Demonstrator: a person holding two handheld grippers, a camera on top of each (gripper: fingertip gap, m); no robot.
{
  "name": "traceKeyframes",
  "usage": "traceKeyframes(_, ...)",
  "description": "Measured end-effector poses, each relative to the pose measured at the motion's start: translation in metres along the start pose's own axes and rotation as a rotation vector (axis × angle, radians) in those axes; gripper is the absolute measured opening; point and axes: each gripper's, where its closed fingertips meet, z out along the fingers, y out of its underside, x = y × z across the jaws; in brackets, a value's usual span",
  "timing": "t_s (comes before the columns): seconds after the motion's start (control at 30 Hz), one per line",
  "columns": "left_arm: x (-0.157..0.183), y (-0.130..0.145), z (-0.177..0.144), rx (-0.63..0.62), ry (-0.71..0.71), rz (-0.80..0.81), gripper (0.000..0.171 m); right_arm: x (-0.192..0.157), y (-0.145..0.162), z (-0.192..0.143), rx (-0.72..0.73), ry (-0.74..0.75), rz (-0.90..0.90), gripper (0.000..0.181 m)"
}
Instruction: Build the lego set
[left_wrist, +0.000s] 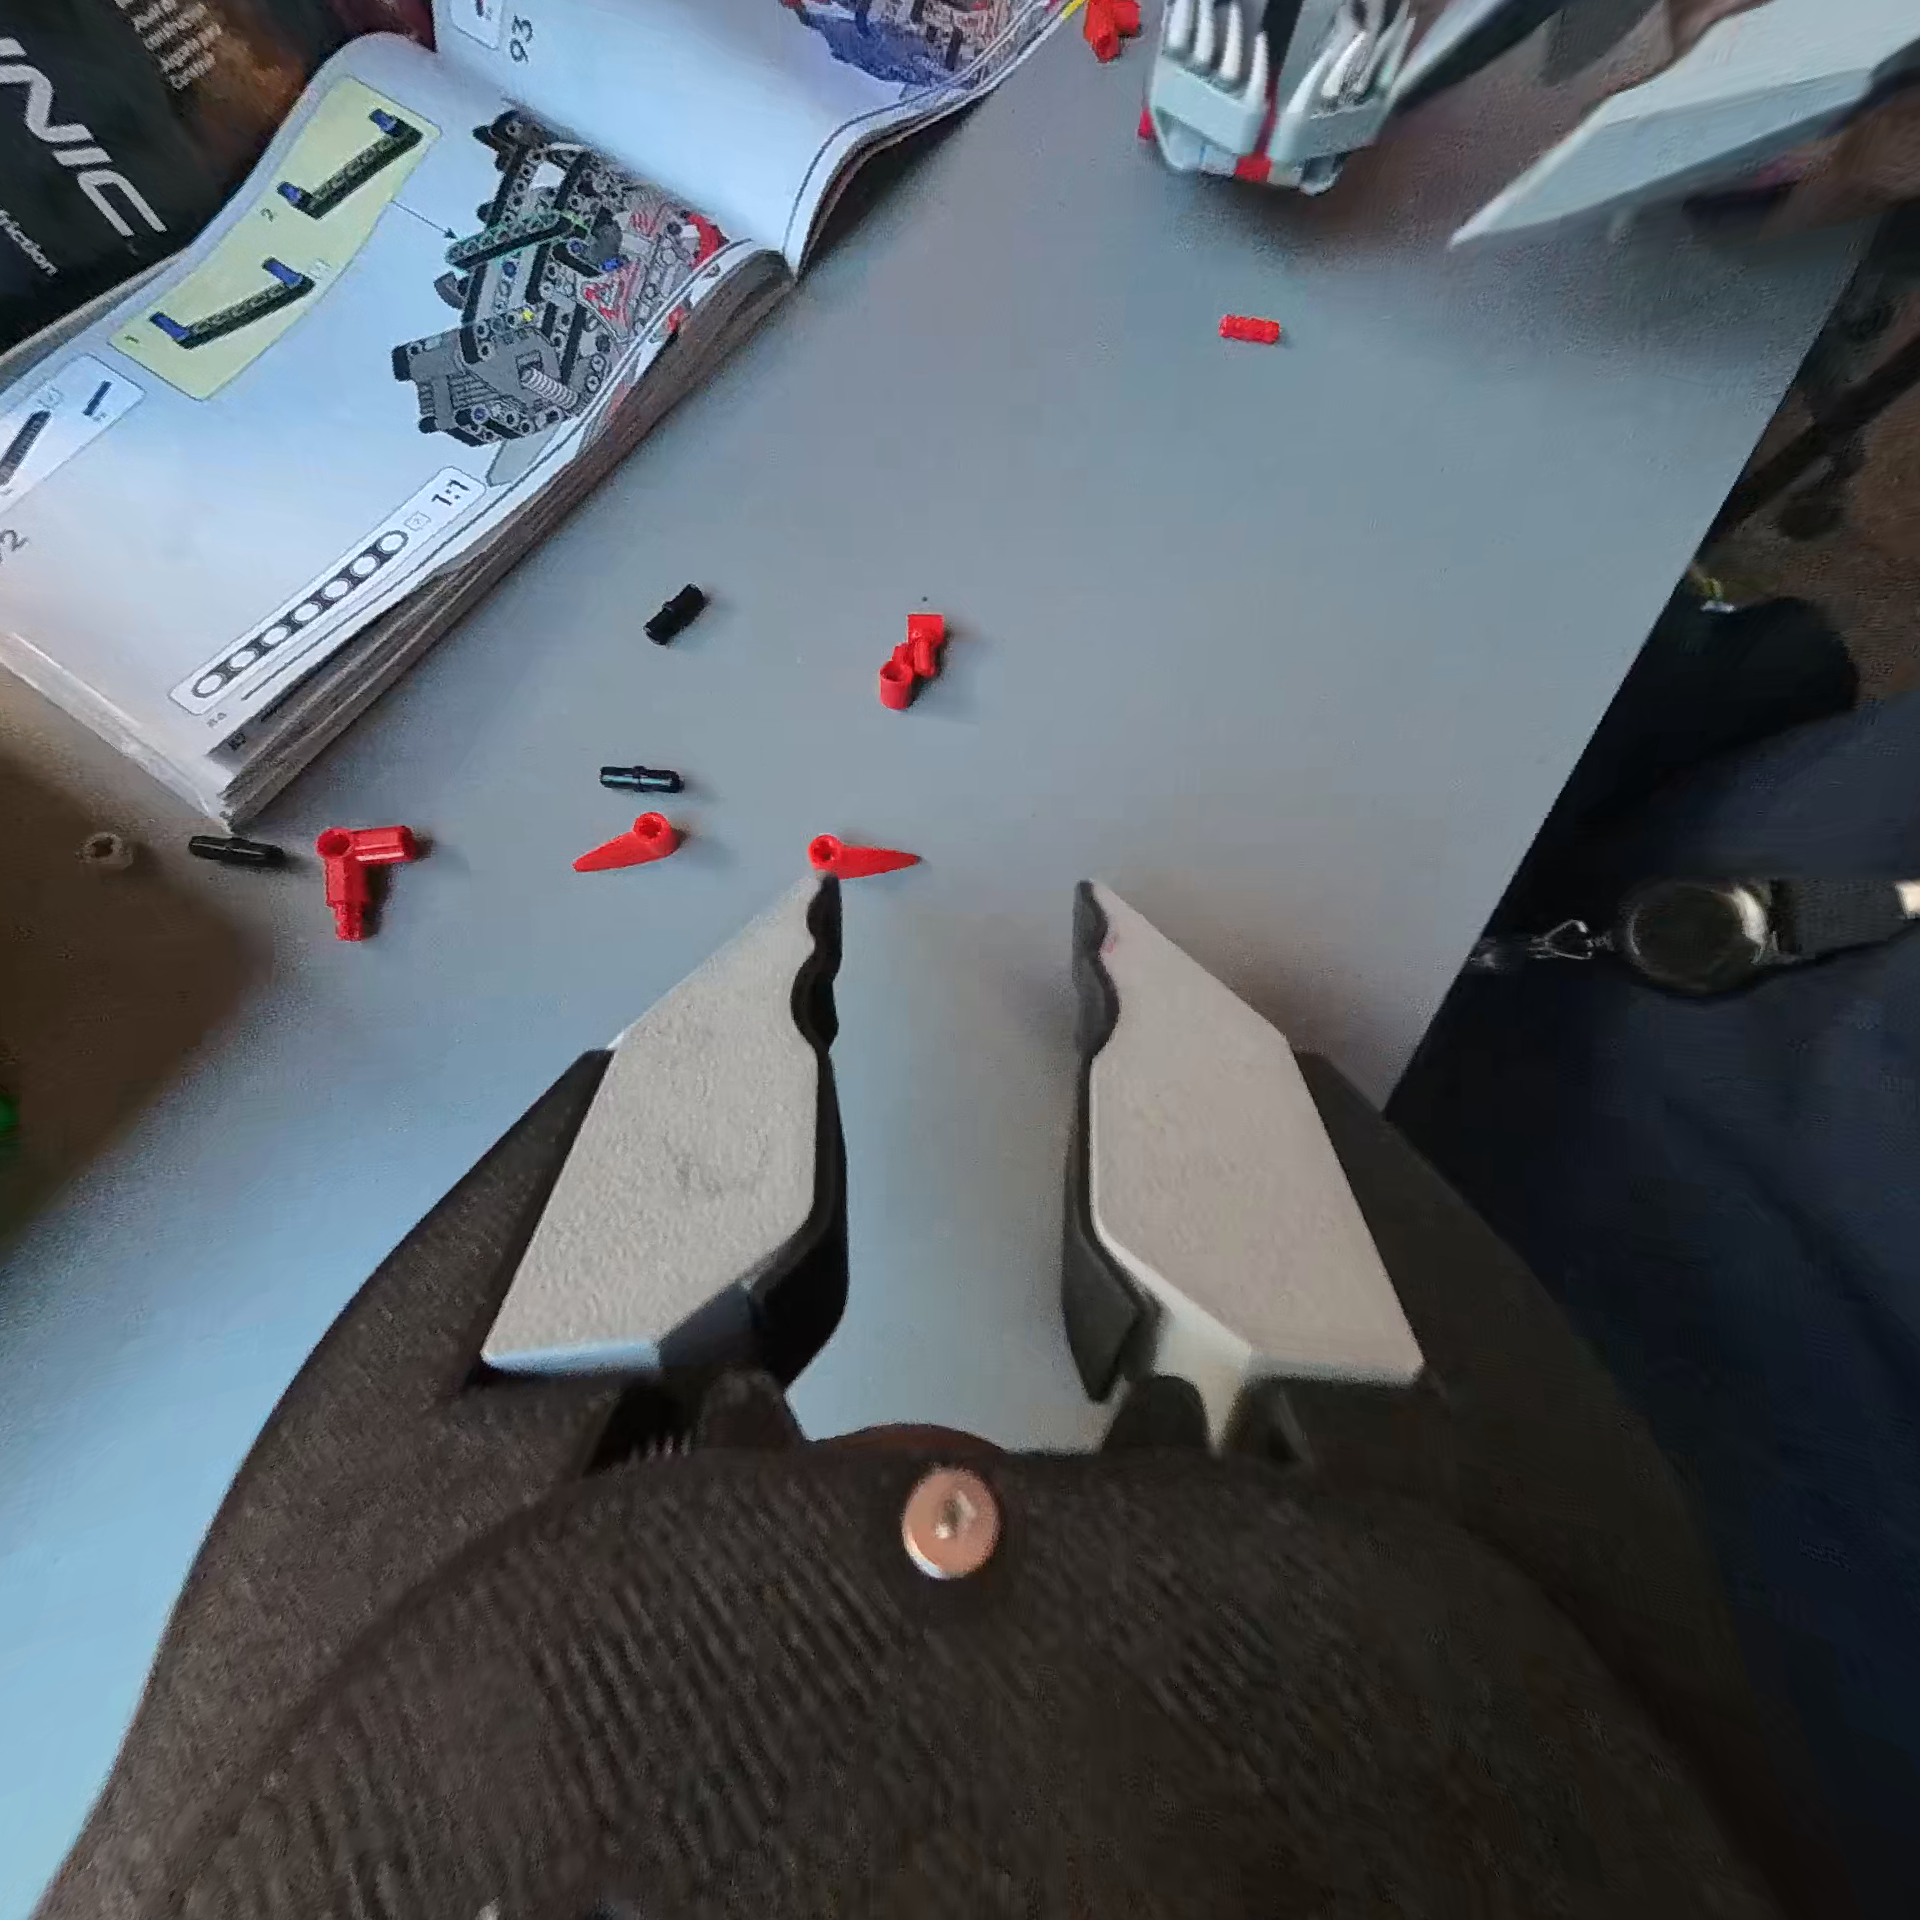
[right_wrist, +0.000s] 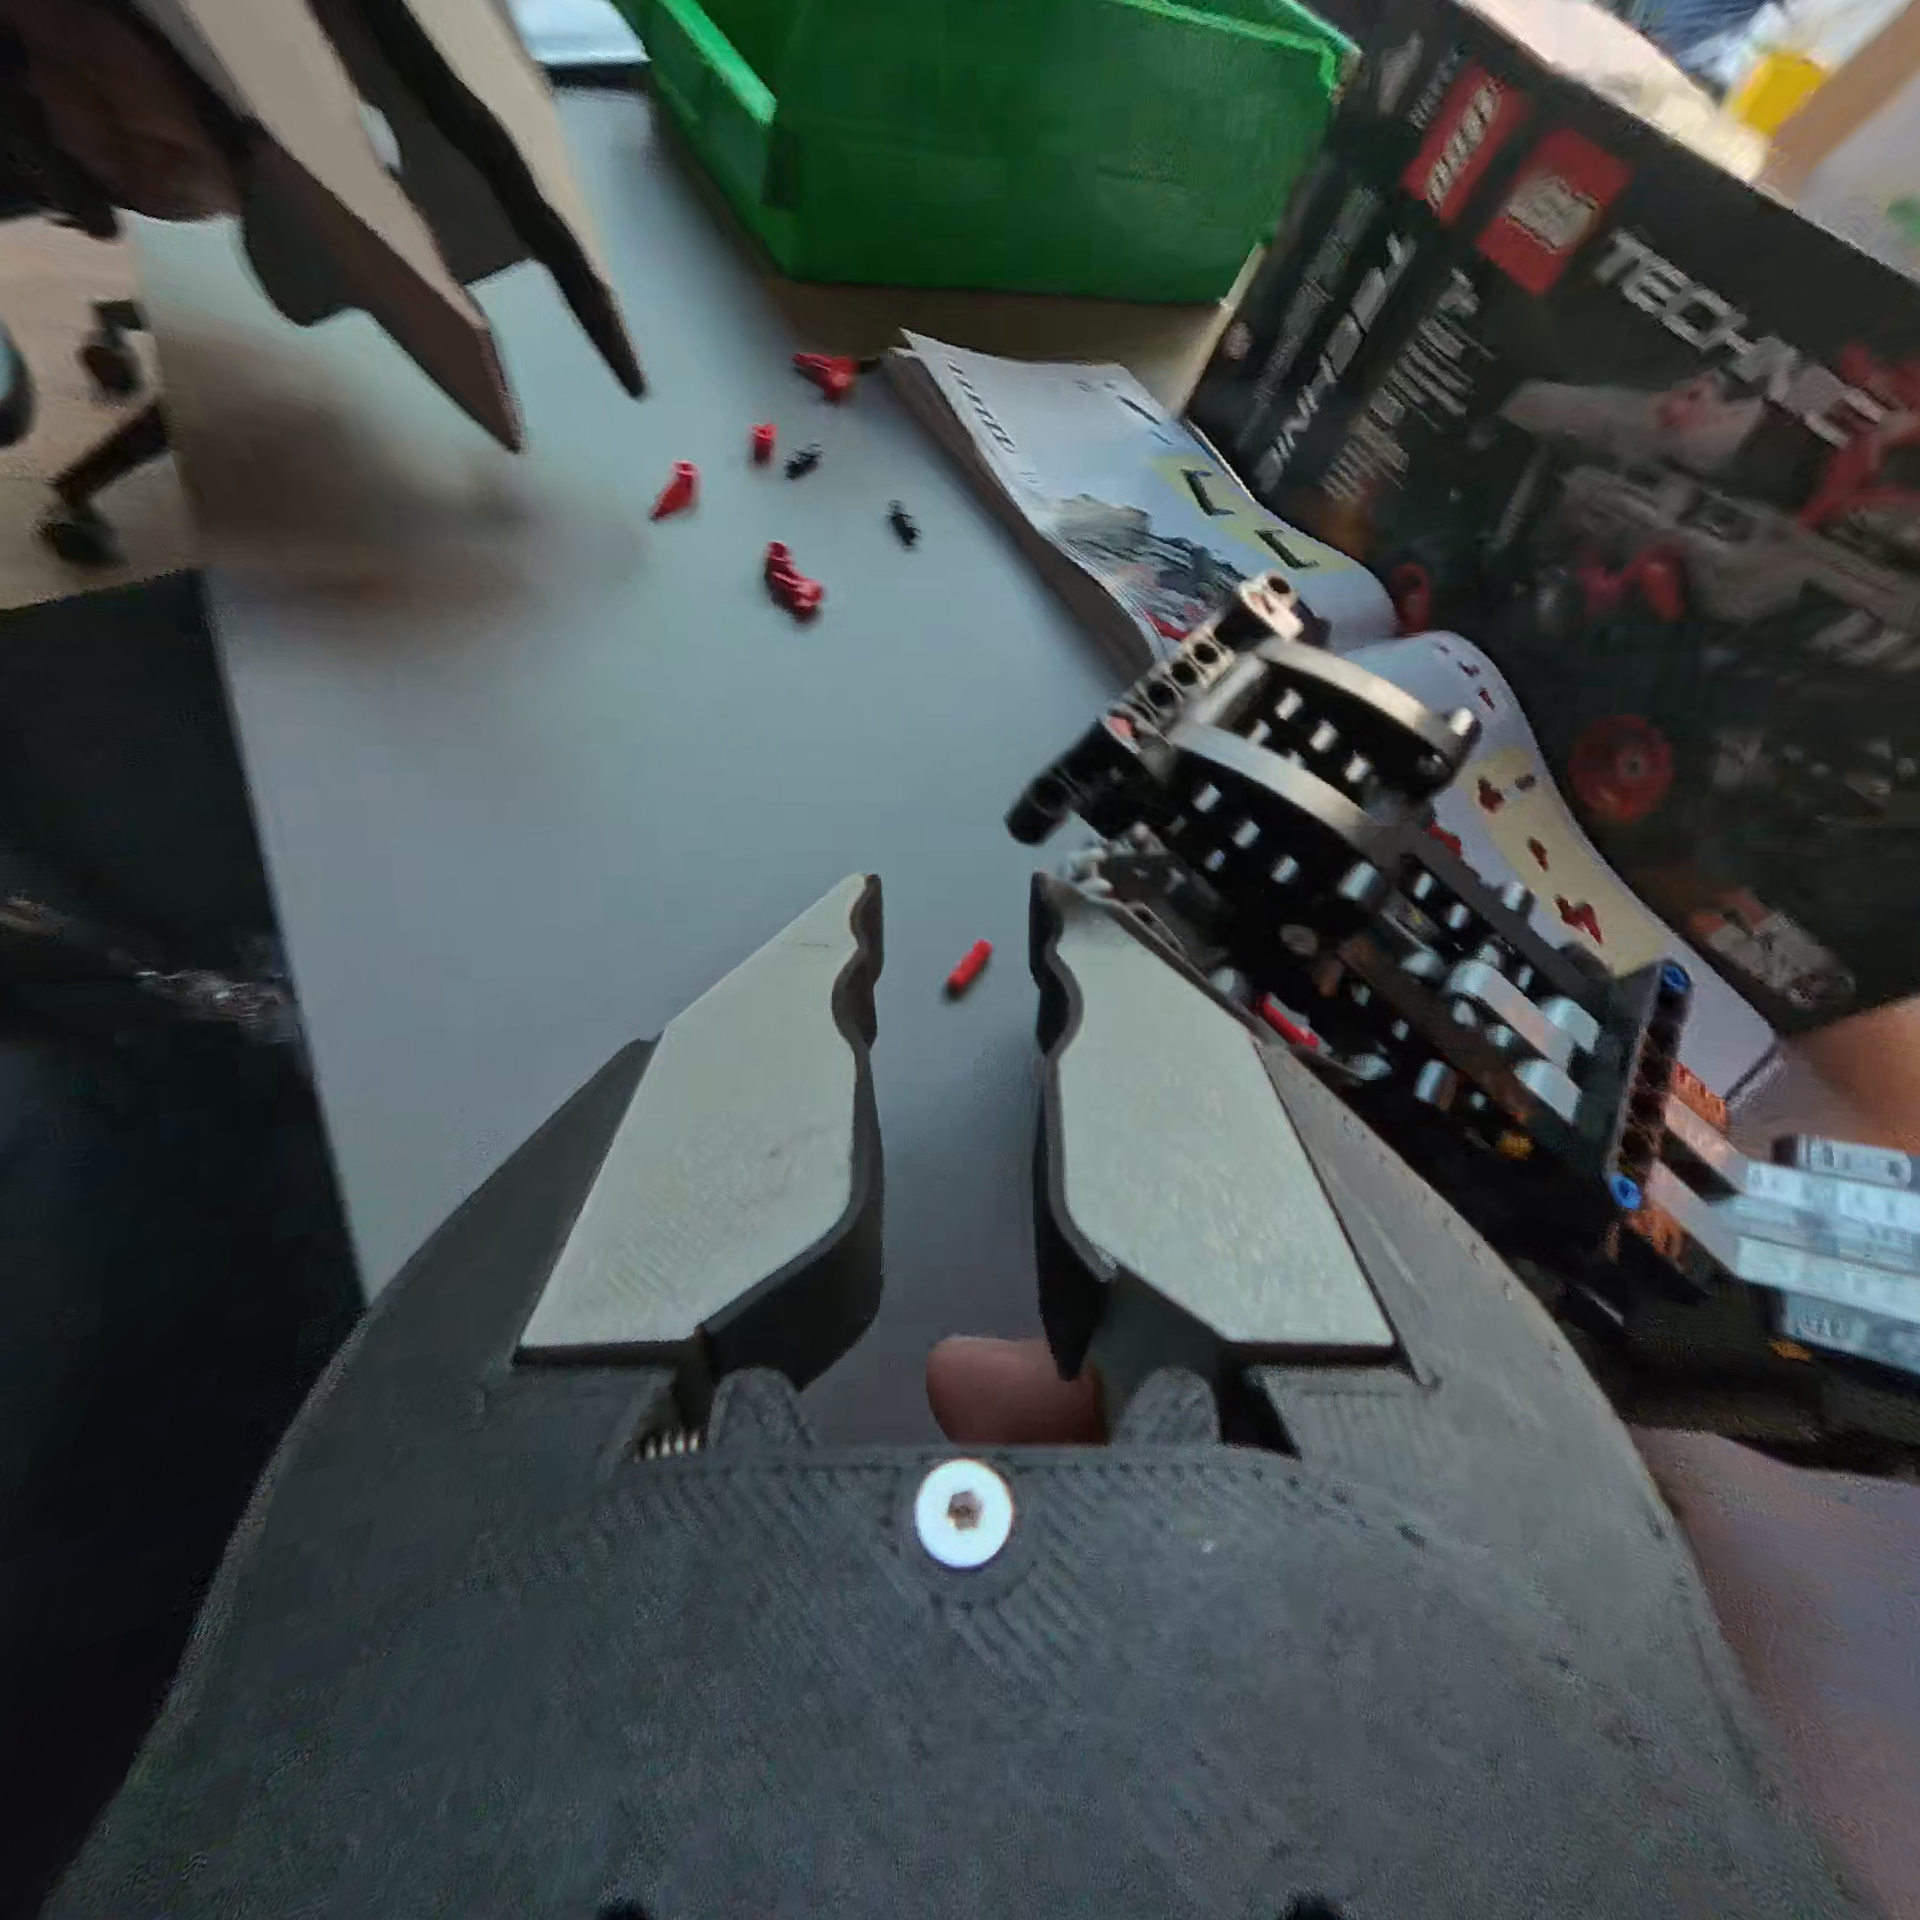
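My left gripper (left_wrist: 951, 891) is open and empty above the grey table (left_wrist: 1091, 582). A red tooth piece (left_wrist: 860, 857) lies just past its left fingertip, with a second red tooth (left_wrist: 627, 846) to the left. Red connectors (left_wrist: 361, 865) (left_wrist: 911, 658), several black pins (left_wrist: 640, 778) and a small red pin (left_wrist: 1248, 328) lie scattered. My right gripper (right_wrist: 956, 899) is open and empty, above a small red pin (right_wrist: 968, 966). The black and grey model (right_wrist: 1382, 935) sits right beside its right finger. The left gripper also shows blurred in the right wrist view (right_wrist: 561, 405).
An open instruction booklet (left_wrist: 343, 395) lies at the left in the left wrist view. A green bin (right_wrist: 997, 135) and the set's box (right_wrist: 1621, 499) stand behind in the right wrist view. The table's right edge (left_wrist: 1621, 748) drops to a person's dark clothing with a badge reel (left_wrist: 1688, 930). Left tips to right tips: about 20 cm. My right tips are roughly 5 cm from the small red pin (right_wrist: 968, 966). Seen from the left wrist view (left_wrist: 1257, 330) as well.
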Motion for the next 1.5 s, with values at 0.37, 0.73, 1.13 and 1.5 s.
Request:
traceKeyframes(0.37,-0.02,0.012,-0.004,0.031,-0.003,0.01,0.04,0.022,0.005,-0.006,0.005,0.069,0.186,0.022)
traceKeyframes(0.73,-0.027,0.018,-0.017,0.115,0.031,0.009,0.042,0.017,-0.053,-0.05,0.103,0.086,-0.064,0.032)
traceKeyframes(1.13,-0.032,-0.005,-0.022,0.215,0.298,-0.018,0.05,0.114,0.004,-0.023,-0.506,0.052,-0.03,0.085)
traceKeyframes(1.5,-0.037,-0.007,-0.026,0.256,0.272,-0.043,0.05,0.118,0.035,-0.034,-0.622,-0.018,-0.106,0.059)
